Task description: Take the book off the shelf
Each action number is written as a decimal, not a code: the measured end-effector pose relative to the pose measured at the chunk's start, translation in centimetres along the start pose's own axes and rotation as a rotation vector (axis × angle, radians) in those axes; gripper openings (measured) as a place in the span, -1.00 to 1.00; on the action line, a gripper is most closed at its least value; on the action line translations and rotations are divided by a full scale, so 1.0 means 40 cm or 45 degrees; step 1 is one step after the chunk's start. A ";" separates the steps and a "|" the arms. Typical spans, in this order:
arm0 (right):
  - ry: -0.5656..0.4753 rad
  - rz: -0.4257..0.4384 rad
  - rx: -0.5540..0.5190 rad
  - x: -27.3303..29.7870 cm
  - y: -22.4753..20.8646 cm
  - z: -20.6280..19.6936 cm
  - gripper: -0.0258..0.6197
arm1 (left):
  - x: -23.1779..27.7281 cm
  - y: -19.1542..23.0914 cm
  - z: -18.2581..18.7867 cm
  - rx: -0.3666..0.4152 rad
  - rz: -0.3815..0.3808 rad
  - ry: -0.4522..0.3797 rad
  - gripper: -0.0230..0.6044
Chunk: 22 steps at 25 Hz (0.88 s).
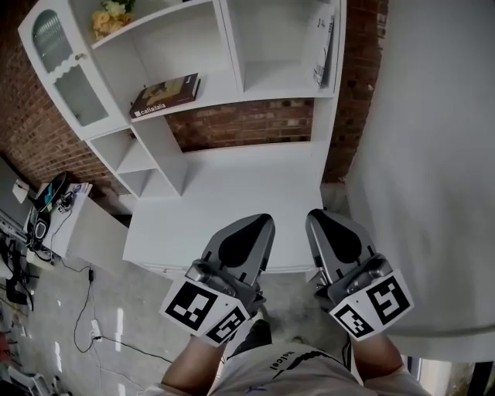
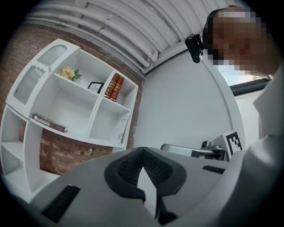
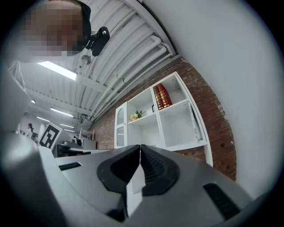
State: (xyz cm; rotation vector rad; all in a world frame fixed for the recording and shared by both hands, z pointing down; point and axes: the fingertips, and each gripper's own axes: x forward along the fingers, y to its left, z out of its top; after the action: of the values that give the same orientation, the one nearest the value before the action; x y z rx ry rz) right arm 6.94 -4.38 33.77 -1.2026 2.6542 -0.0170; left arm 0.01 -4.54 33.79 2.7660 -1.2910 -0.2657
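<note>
A dark book (image 1: 165,95) lies flat on a white shelf (image 1: 224,91) in the upper left of the frame, with yellow flowers (image 1: 110,15) at the top edge and a brick wall (image 1: 247,124) behind. At lower centre, the left gripper (image 1: 259,224) and right gripper (image 1: 319,218) hang side by side over the near edge of the white tabletop (image 1: 232,189), well apart from the book.

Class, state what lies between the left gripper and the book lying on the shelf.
Head view: only bare white desktop between left gripper and book.
</note>
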 end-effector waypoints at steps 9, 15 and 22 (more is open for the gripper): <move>-0.047 -0.065 -0.056 0.269 -0.033 0.028 -0.86 | 0.112 0.225 0.097 0.031 -0.128 -0.023 -0.89; -0.069 -0.098 -0.067 0.415 -0.036 0.045 -0.86 | 0.166 0.335 0.162 0.054 -0.207 -0.059 -0.89; -0.106 -0.132 -0.156 0.526 -0.101 0.124 -0.86 | 0.254 0.392 0.208 0.026 -0.257 -0.106 -0.89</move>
State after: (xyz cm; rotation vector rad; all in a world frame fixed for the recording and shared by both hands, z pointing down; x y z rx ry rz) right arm -2.43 -22.30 25.13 -1.3473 2.5512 0.1768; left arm -6.95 -22.38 26.62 2.9341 -1.0344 -0.3863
